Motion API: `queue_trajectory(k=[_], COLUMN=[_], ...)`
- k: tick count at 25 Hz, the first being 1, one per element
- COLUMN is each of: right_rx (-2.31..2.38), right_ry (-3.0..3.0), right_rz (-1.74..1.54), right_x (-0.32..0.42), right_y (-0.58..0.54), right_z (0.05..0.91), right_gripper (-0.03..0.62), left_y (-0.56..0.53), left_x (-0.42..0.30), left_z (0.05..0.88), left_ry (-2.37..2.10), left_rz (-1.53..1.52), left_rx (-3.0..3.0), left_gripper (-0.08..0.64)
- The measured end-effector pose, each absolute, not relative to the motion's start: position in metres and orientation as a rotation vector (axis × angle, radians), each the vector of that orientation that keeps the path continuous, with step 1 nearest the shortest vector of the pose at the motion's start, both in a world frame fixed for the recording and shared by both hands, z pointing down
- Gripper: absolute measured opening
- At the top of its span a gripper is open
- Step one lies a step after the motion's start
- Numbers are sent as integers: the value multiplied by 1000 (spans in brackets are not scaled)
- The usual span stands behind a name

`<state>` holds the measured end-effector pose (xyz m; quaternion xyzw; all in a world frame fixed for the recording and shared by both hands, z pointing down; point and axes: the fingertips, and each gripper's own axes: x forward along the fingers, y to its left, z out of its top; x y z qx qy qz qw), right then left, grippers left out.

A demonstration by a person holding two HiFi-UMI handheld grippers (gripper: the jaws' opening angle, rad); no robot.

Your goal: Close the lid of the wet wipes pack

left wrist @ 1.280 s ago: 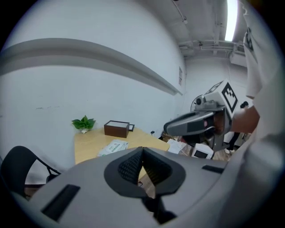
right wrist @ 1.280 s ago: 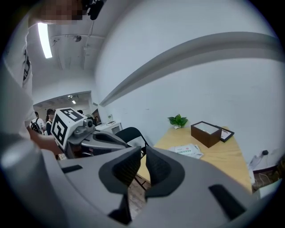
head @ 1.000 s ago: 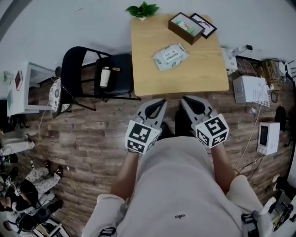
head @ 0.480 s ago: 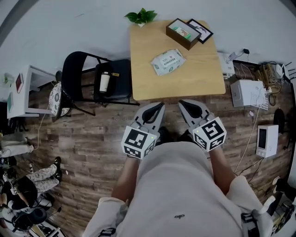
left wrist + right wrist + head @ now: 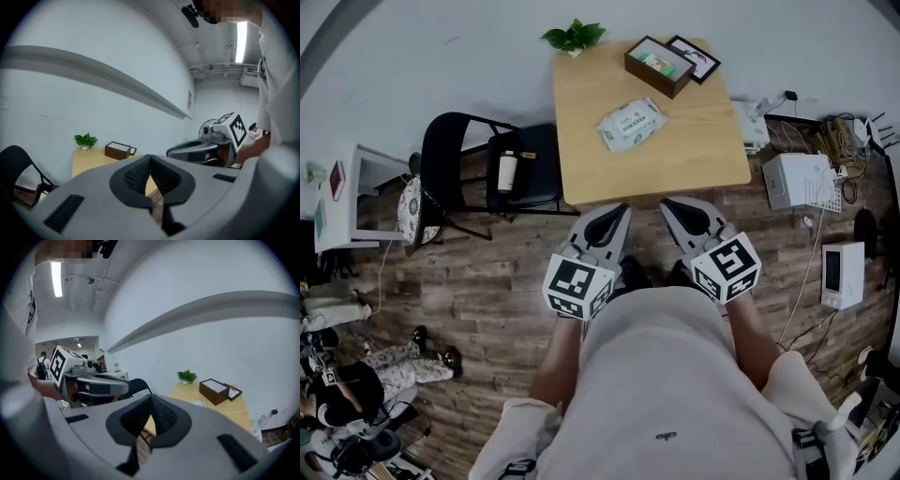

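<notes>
A black chair (image 5: 539, 169) with a bottle (image 5: 507, 172) on its seat stands left of the tabletop (image 5: 694, 155). The left gripper (image 5: 622, 210) hangs just off the tabletop's near edge, its fingers clenched on nothing. The wet wipes pack (image 5: 630, 124) lies toward the far side of the tabletop, near a brown box (image 5: 658, 66) and well apart from both grippers. The right gripper (image 5: 668, 205) hangs beside the left, its fingers likewise pressed together and empty.

Lid of wet wipes pack (image 5: 630, 125) too small to tell if shut, far picture frame (image 5: 697, 58) partly hidden behind brown box (image 5: 657, 67)
</notes>
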<state>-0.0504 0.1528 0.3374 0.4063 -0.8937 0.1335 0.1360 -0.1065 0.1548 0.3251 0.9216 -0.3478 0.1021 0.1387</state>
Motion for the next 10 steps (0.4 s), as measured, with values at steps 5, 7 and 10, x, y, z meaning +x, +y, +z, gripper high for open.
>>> queue_trajectory(k=[5,7,10], right_rx=[1182,1179,1178], right_ry=[-2590,-2591,-2590], right_rz=[376,370,366], right_x=[-50,-51,-51], right_y=[153,153,153], right_z=[334,334,335], right_gripper=[0,0,0], left_y=[155,154,153], left_x=[-104,-105,-106], left_z=[323,323,324], left_ry=[-999,-1003,-1009], left_rz=[297,294,289], left_rx=[2676,2675,2673], left_gripper=[8,8,8])
